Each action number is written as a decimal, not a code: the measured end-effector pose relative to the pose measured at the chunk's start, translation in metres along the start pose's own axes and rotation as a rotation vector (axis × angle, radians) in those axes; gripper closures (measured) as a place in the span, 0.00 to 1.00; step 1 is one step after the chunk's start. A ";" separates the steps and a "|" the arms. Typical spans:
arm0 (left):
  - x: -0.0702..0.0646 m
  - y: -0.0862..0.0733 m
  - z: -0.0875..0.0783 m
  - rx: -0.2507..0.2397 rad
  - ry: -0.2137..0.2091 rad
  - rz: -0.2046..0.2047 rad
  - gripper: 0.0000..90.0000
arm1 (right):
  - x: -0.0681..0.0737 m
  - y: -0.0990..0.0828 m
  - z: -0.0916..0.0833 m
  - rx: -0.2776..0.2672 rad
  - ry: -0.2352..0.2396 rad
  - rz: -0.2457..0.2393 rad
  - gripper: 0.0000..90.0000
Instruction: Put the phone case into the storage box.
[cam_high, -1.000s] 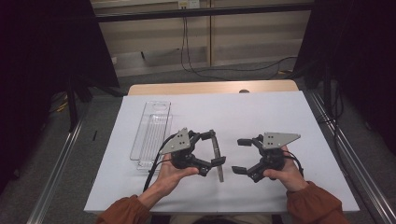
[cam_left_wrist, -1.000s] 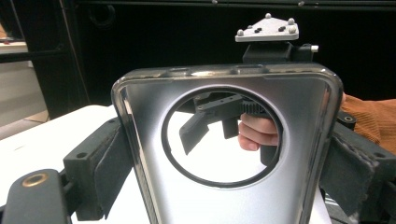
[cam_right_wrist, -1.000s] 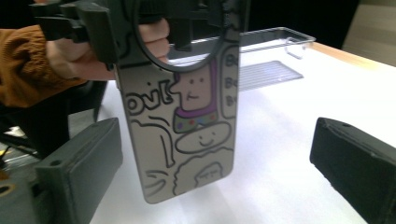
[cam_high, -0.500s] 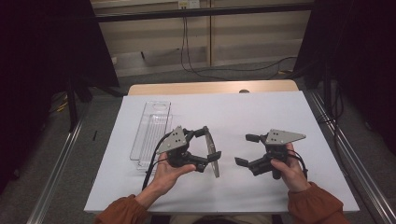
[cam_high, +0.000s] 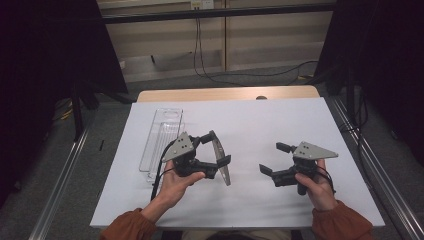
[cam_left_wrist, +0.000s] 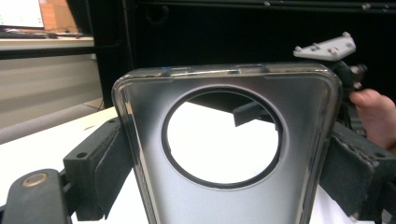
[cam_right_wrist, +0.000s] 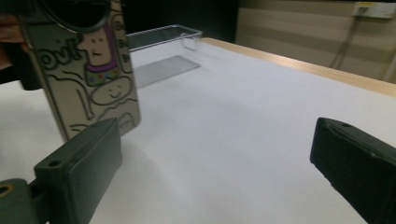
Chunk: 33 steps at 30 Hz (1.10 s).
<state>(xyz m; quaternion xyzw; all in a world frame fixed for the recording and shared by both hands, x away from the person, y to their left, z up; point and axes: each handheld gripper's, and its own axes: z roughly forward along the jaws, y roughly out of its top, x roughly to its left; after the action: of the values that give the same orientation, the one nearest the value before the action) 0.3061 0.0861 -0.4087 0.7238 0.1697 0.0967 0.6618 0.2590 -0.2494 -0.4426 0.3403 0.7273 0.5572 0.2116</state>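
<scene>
phone case (cam_high: 220, 156): clear with a big round camera hole near its top edge; held on edge above the white desk (cam_high: 260, 125), clamped by its two long sides between the left gripper's jaws, its lower end close to the desk surface.
phone case, seen from the left gripper view (cam_left_wrist: 224, 144): plain inner face toward the camera, a black pad pressing on each side.
phone case, seen from the right gripper view (cam_right_wrist: 88, 70): outer face printed with cartoon figures and lettering, standing slightly tilted.
left gripper (cam_high: 215, 157): closed on the phone case, held by the person's left hand (cam_high: 172, 182) near the middle of the desk.
right gripper (cam_high: 274, 159): jaws wide apart with nothing between them, pointing left toward the case, well apart from it; held by the right hand (cam_high: 317, 187) low over the desk.
clear tray (cam_high: 160, 140): long, transparent, lying on the left part of the desk just behind the left gripper.
sleeves: orange-brown, at the bottom edge of the high view.
</scene>
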 end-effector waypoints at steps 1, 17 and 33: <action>0.000 0.000 0.000 -0.009 0.008 -0.008 0.13 | 0.000 -0.001 -0.002 -0.002 -0.017 0.007 0.02; 0.005 0.004 -0.011 -0.012 0.106 -0.038 0.13 | -0.006 -0.016 -0.028 -0.056 -0.142 0.045 0.02; 0.013 0.012 -0.022 -0.039 0.147 -0.060 0.13 | -0.013 -0.029 -0.055 -0.045 -0.321 0.112 0.02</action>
<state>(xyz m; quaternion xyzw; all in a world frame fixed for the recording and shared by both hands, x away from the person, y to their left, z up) 0.3116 0.1110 -0.3951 0.6963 0.2373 0.1329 0.6642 0.2226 -0.2995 -0.4555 0.4599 0.6515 0.5228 0.3012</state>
